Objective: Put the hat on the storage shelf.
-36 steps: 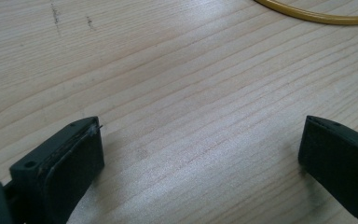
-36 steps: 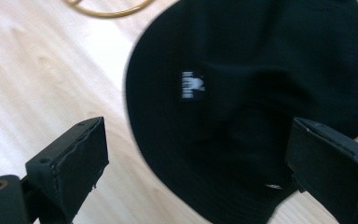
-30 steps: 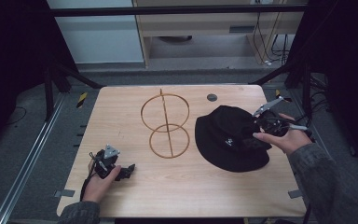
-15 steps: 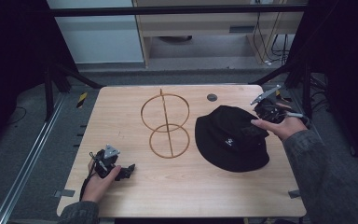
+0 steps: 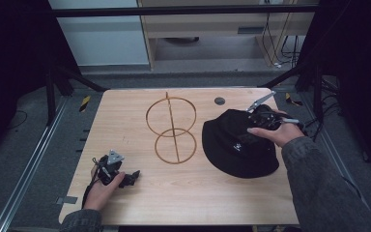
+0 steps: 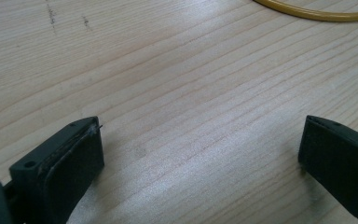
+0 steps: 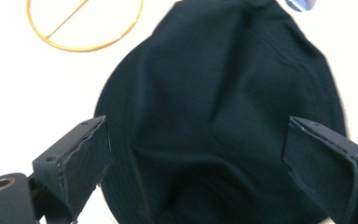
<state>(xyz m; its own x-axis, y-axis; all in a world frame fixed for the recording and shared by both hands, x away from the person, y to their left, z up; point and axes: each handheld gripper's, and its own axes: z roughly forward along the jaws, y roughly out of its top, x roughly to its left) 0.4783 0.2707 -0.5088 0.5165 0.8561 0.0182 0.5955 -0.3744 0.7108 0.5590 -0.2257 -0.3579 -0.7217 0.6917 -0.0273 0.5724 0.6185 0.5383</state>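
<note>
Black bucket hat (image 5: 239, 145) lies crown-up on the right half of the wooden tabletop (image 5: 193, 198), small white logo on its side facing the near edge; right tongs (image 5: 257, 116) sit over the hat's far right part, held in the person's right hand (image 5: 278, 131), grey three-cornered plate sticking up and back toward the far right corner; in the right gripper view the right tongs (image 7: 193, 154) have both black jaws wide apart with the hat (image 7: 219, 112) spread between and beyond them, nothing pinched, cannot tell whether the jaw tips touch the fabric; left tongs (image 5: 134, 176) rest low on the near left part of the tabletop in the person's left hand (image 5: 101, 189), well apart from the hat; in the left gripper view the left tongs (image 6: 200, 144) are wide apart too, bare wood grain between the jaws, holding nothing; gold wire stand (image 5: 171, 129) made of two rings joined by a straight rod sits mid-tabletop, just left of the hat, not touching it as far as I can tell; a slice of its ring (image 6: 314, 11) shows at the top of the left gripper view and one ring with the rod across (image 7: 84, 25) at the top left of the right gripper view; small dark round disc (image 5: 219, 101) near the far edge, beyond the hat; grey floor (image 5: 24, 125) around the tabletop.
</note>
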